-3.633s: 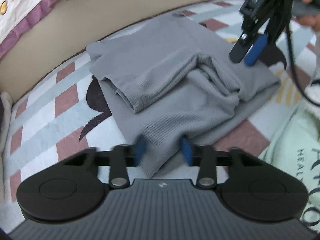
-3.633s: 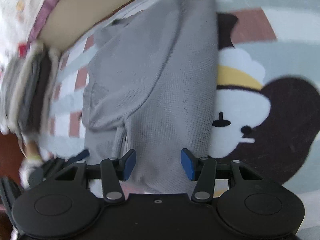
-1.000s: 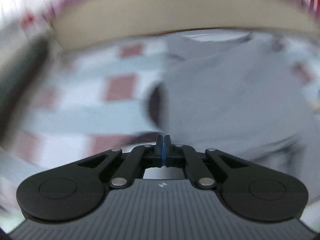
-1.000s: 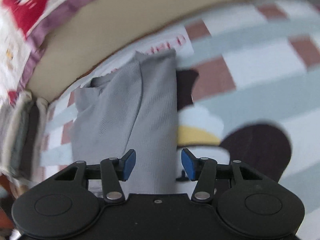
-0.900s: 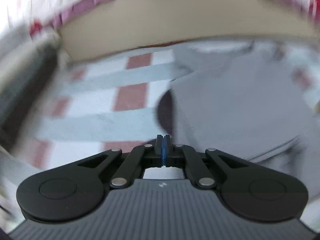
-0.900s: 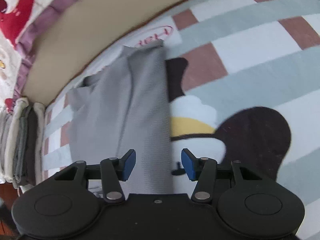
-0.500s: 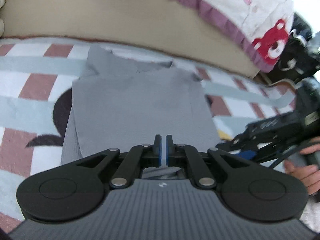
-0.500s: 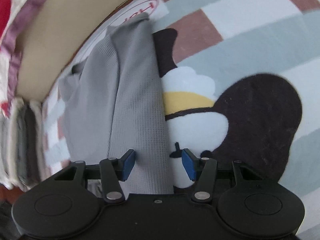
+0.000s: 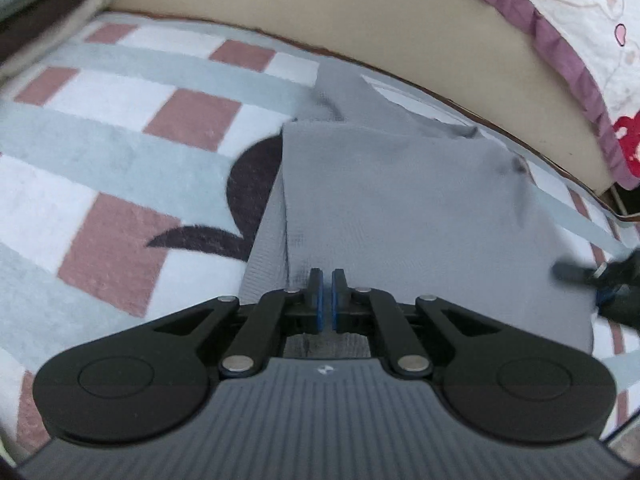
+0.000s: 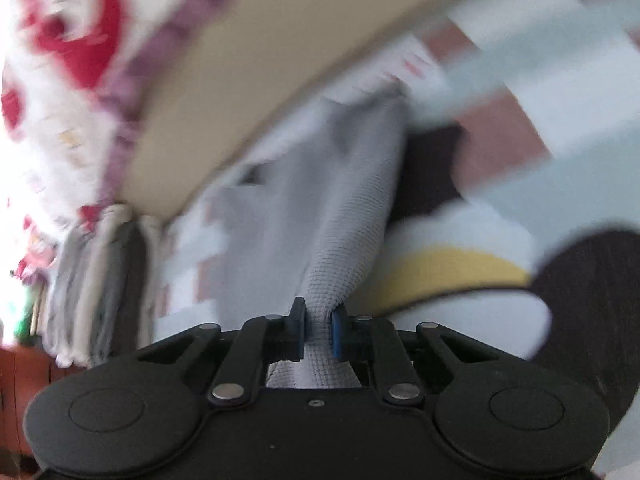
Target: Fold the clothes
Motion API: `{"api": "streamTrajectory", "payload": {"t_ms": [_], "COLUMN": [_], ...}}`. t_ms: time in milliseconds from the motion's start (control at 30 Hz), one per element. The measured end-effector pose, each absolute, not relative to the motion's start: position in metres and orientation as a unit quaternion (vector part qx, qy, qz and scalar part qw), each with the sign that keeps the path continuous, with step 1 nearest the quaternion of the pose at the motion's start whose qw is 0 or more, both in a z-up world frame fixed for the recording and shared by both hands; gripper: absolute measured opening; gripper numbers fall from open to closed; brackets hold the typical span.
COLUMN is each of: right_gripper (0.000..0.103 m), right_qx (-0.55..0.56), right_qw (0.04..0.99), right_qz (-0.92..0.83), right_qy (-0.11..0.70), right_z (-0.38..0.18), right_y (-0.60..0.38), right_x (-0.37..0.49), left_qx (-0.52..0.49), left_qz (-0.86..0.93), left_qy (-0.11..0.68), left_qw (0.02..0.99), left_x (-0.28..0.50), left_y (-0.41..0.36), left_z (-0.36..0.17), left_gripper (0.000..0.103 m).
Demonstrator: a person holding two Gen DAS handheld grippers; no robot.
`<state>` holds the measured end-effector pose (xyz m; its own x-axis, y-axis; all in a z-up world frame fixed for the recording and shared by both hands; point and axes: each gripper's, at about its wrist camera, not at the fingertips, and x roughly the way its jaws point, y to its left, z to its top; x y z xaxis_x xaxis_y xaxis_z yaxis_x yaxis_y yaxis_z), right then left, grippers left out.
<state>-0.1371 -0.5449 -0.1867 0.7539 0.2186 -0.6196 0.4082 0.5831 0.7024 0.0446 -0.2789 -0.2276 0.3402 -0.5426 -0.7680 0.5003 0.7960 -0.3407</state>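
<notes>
Your grey garment [image 9: 416,216] lies folded into a rough rectangle on the checked blanket [image 9: 120,128], its far edge close to the beige bed edge [image 9: 320,12] that runs below a white quilt with a purple frill [image 9: 560,28]. Your left gripper [image 9: 325,300] sits over the near left corner of the garment with its blue pads almost together; a narrow slit shows between them, and from this view it looks as if no cloth is caught there, only cloth lying underneath. Your right gripper [image 10: 318,334] is closing, and a bunched fold of the grey knit [image 10: 340,240] already stands between its pads, squeezed thin where they press on it and rising from the blanket toward the jaws. In the left wrist view that right gripper [image 9: 600,284] shows as a dark blur at the garment's right edge. The right wrist view is smeared, but you can make out a stack of folded clothes [image 10: 100,280] at the far left, well apart from the garment, and the penguin print [image 10: 500,280] just to the right of the lifted fold.
</notes>
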Motion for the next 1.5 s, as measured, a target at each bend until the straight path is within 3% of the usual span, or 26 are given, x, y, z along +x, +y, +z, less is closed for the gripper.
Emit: {"api": "streamTrajectory", "payload": {"t_ms": [200, 300, 467, 567, 667, 700, 967, 1100, 1200, 1333, 1433, 1467, 1500], "right_gripper": [0.015, 0.015, 0.016, 0.023, 0.049, 0.052, 0.056, 0.072, 0.072, 0.073, 0.073, 0.061, 0.027], "right_qx": [0.333, 0.334, 0.415, 0.430, 0.413, 0.409, 0.359, 0.380, 0.485, 0.624, 0.610, 0.571, 0.522], "right_qw": [0.835, 0.821, 0.803, 0.796, 0.807, 0.809, 0.824, 0.831, 0.774, 0.687, 0.699, 0.729, 0.762], "right_qz": [0.001, -0.007, 0.048, 0.079, 0.093, 0.099, 0.059, 0.015, -0.071, -0.102, -0.102, -0.098, -0.092], "right_qy": [0.437, 0.463, 0.425, 0.419, 0.412, 0.410, 0.435, 0.407, 0.401, 0.359, 0.358, 0.366, 0.371], "right_z": [-0.144, -0.162, -0.210, -0.211, -0.200, -0.198, -0.172, -0.172, -0.202, -0.240, -0.248, -0.242, -0.232], "right_y": [-0.481, -0.465, -0.481, -0.492, -0.499, -0.501, -0.500, -0.505, -0.515, -0.512, -0.500, -0.493, -0.483], "right_x": [-0.035, 0.004, -0.003, -0.002, -0.010, -0.014, -0.069, -0.112, -0.139, -0.157, -0.140, -0.132, -0.126], "left_qx": [-0.065, -0.092, -0.061, -0.056, -0.046, -0.041, 0.003, -0.020, -0.048, -0.085, -0.105, -0.106, -0.104], "left_qz": [-0.341, -0.344, -0.366, -0.369, -0.366, -0.365, -0.365, -0.393, -0.441, -0.467, -0.444, -0.427, -0.409], "left_qy": [0.504, 0.516, 0.504, 0.493, 0.488, 0.487, 0.475, 0.464, 0.434, 0.467, 0.504, 0.526, 0.549], "left_qw": [0.791, 0.779, 0.780, 0.786, 0.791, 0.792, 0.801, 0.794, 0.784, 0.746, 0.734, 0.728, 0.721], "left_x": [0.061, 0.069, 0.065, 0.058, 0.055, 0.054, 0.049, 0.045, 0.032, 0.022, 0.024, 0.025, 0.026], "left_y": [-0.268, -0.257, -0.251, -0.252, -0.255, -0.256, -0.256, -0.245, -0.239, -0.248, -0.255, -0.257, -0.260], "left_z": [-0.233, -0.235, -0.236, -0.238, -0.238, -0.238, -0.235, -0.217, -0.192, -0.195, -0.212, -0.221, -0.230], "left_gripper": [0.004, 0.004, 0.004, 0.004, 0.004, 0.004, 0.004, 0.005, 0.005, 0.005, 0.004, 0.004, 0.005]}}
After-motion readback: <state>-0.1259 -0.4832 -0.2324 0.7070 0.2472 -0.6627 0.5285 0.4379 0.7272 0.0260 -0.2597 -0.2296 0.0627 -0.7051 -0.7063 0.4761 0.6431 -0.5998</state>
